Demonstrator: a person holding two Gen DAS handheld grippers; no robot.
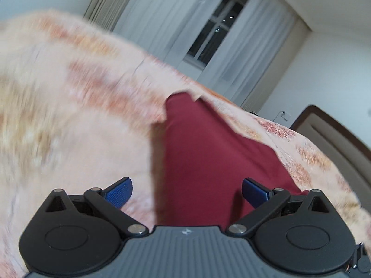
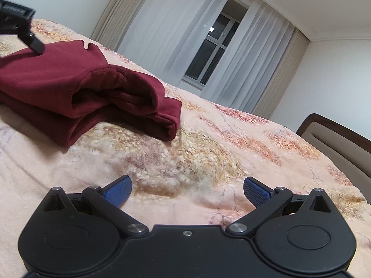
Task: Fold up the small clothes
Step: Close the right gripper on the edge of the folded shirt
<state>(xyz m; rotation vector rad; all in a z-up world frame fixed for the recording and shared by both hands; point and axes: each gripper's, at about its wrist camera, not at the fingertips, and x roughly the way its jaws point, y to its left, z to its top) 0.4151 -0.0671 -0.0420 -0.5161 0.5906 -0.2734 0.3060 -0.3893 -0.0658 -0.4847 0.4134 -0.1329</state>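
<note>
Low in the left wrist view, the left claw (image 1: 187,191) stands wide with nothing between its blue pads, over one dark red garment (image 1: 204,153) on a peach flowered bedspread (image 1: 76,125), blurred at left. The right claw (image 2: 187,191), equally wide and bare, shows what that view hides: the garment (image 2: 88,92) folded in layers, upper left. Farther back are one window (image 2: 213,48) between white curtains (image 2: 162,23), and a headboard (image 2: 338,143) cut off at right.
</note>
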